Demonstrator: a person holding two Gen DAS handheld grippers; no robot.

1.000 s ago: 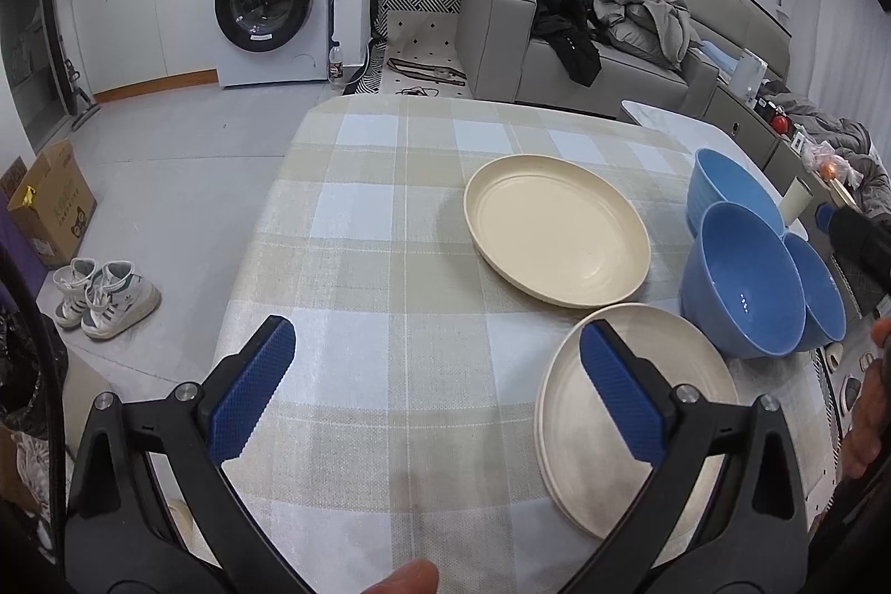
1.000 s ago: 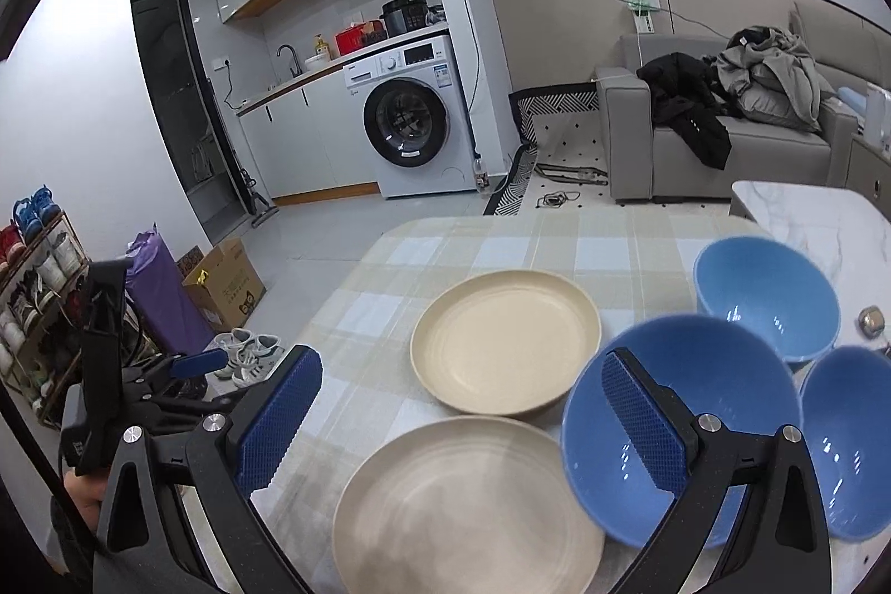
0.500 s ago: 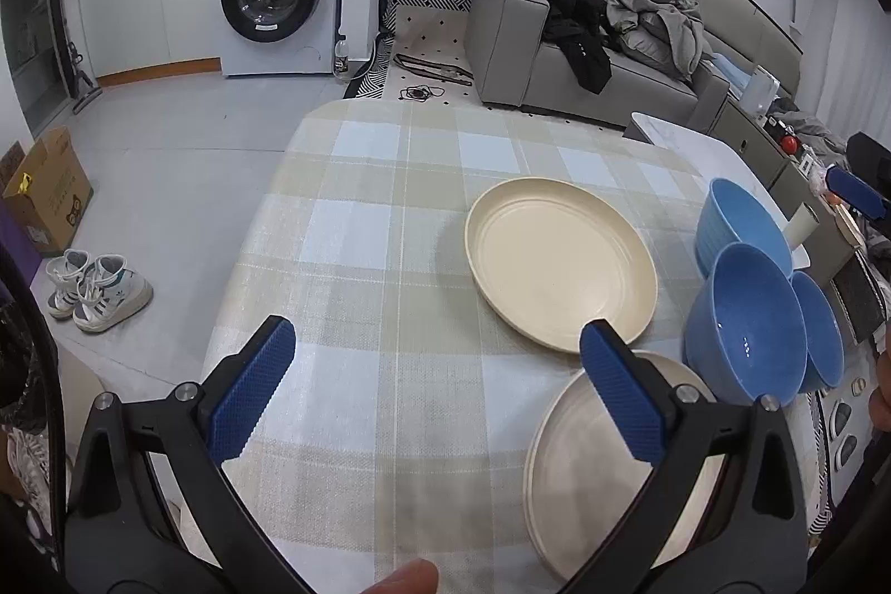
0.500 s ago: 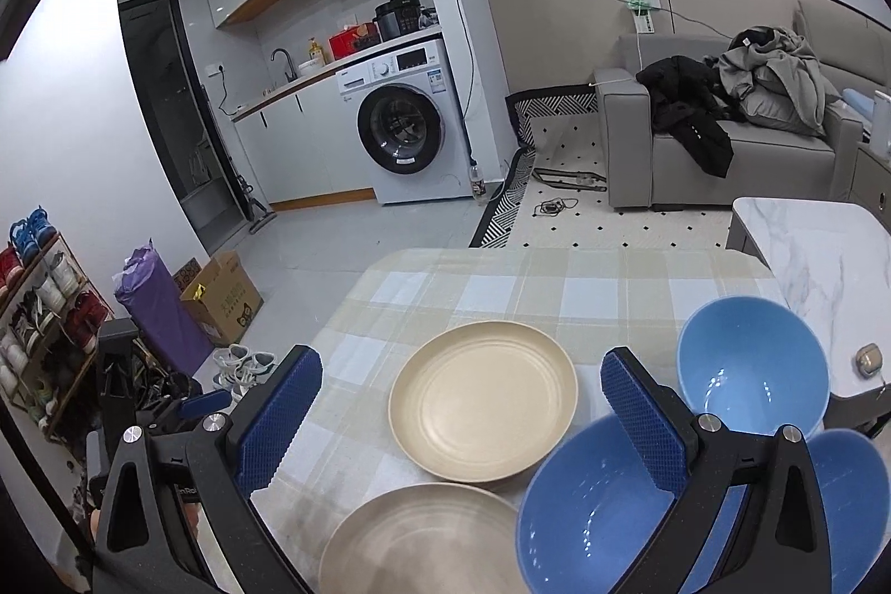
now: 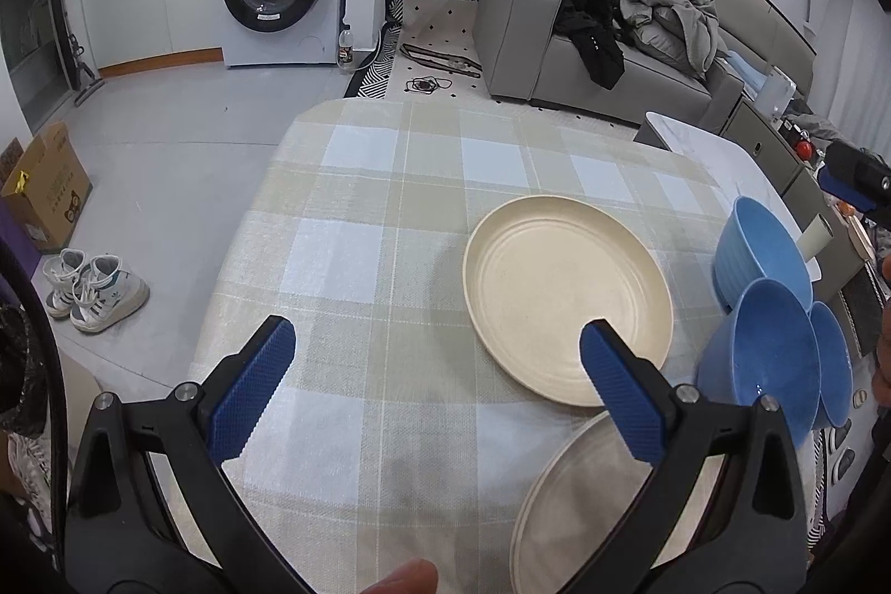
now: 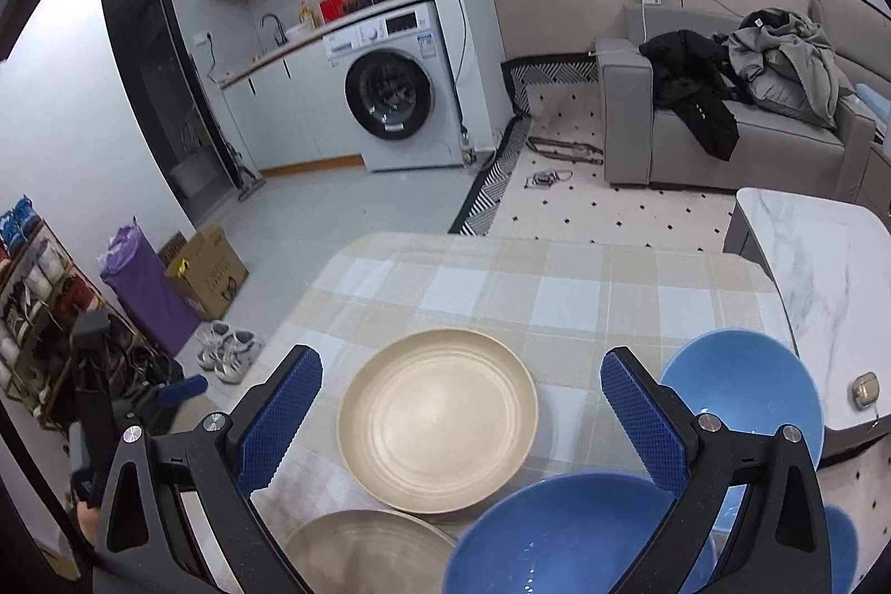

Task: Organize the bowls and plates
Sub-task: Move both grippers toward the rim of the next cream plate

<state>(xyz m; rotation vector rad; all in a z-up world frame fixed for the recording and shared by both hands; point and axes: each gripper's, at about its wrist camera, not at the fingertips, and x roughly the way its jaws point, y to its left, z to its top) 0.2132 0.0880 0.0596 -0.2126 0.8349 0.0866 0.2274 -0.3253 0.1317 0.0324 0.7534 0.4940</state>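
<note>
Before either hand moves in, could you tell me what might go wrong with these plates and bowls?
1. The three blue bowls crowd together at the table's right edge; a nudge might tip one off.
2. The near plate seems to touch or overlap the far plate, so lifting one may drag the other.
3. The checked cloth could slide under a pushed plate.

Both the left tongs and right tongs are open and empty.

The right hand-held gripper (image 6: 459, 418) is wide open above a tan plate (image 6: 437, 420) in the middle. Blue bowls (image 6: 562, 533) sit at the lower right on the checked surface (image 6: 501, 282).
</note>
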